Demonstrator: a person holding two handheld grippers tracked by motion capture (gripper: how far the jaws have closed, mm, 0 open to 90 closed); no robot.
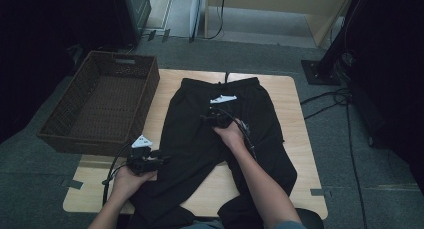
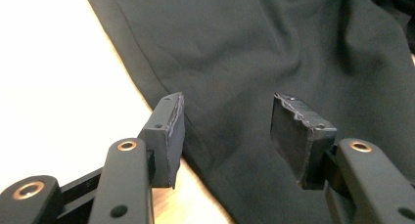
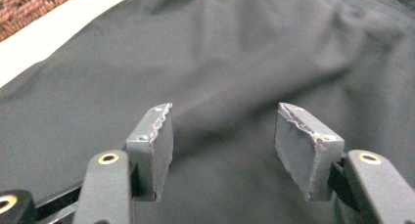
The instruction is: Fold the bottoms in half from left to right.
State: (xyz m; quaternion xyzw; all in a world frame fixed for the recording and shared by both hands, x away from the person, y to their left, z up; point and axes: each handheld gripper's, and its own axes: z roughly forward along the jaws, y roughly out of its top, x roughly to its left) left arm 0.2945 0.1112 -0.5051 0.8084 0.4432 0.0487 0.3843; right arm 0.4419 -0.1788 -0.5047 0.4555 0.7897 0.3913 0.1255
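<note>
A pair of black trousers (image 1: 192,134) lies spread on the wooden table (image 1: 295,139), waistband at the far side and legs toward the person. My left gripper (image 1: 162,161) hovers at the outer edge of the left trouser leg near the front left; its jaws (image 2: 227,131) stand open over the dark cloth (image 2: 269,48) beside bare table (image 2: 49,87), nothing pinched. My right gripper (image 1: 207,119) is over the middle of the trousers below the waistband. Its jaws (image 3: 222,145) are open above smooth black fabric (image 3: 220,53), with nothing between the pads.
An empty brown wicker basket (image 1: 100,104) stands at the table's left side, its corner (image 3: 29,6) seen past a strip of table (image 3: 49,33). Cables (image 1: 330,101) and a stand base (image 1: 320,71) lie on the grey floor at the right.
</note>
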